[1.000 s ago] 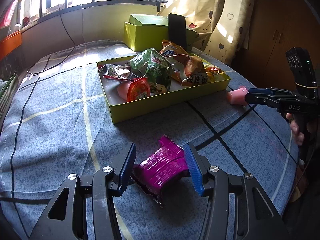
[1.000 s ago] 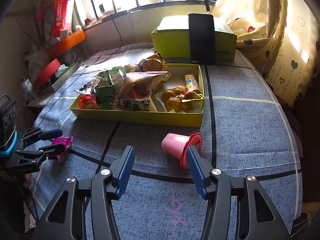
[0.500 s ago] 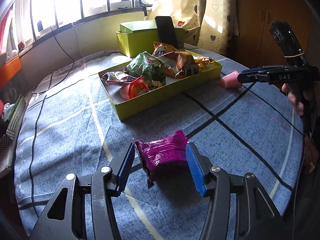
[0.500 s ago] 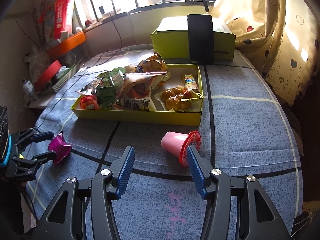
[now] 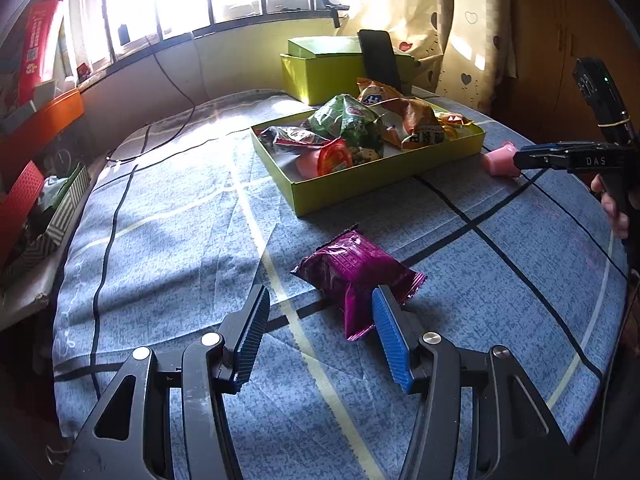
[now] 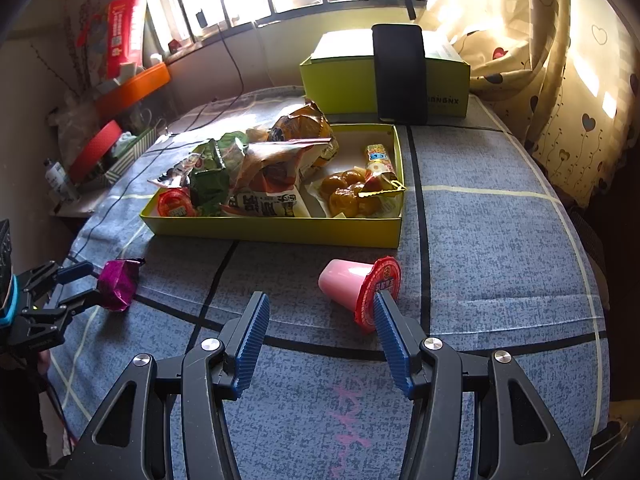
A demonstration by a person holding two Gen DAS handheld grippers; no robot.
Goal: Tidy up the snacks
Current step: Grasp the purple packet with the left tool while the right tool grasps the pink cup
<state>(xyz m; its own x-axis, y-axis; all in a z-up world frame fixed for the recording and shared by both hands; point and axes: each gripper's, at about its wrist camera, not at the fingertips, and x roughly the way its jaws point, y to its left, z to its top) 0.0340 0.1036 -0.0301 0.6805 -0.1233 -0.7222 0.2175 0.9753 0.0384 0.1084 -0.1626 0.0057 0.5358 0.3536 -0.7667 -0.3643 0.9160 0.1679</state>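
Left gripper (image 5: 318, 330): jaws spread, ribbed blue pads, nothing pinched. One crinkly magenta foil packet (image 5: 354, 270) lies flat on the cloth at 12 o'clock from the gap, its near corner touching or just beside the right pad; can't tell which. A second ago it sat squarely between the pads; the jaws have since widened and it now lies ahead and skewed.

Blue speckled tablecloth (image 5: 168, 240), grid-lined. One shallow yellow-green cardboard tray (image 6: 280, 232) at 12, heaped with glossy snack bags; exact count unclear. One taller matching box (image 6: 352, 80) behind, a black phone (image 6: 400, 76) leaning on it.

Right gripper (image 6: 320, 336): jaws spread, unchanged, holding nothing. One pink tapered plastic jelly cup (image 6: 346, 284) with red foil lid lies on its side at 1 o'clock, by the right pad.
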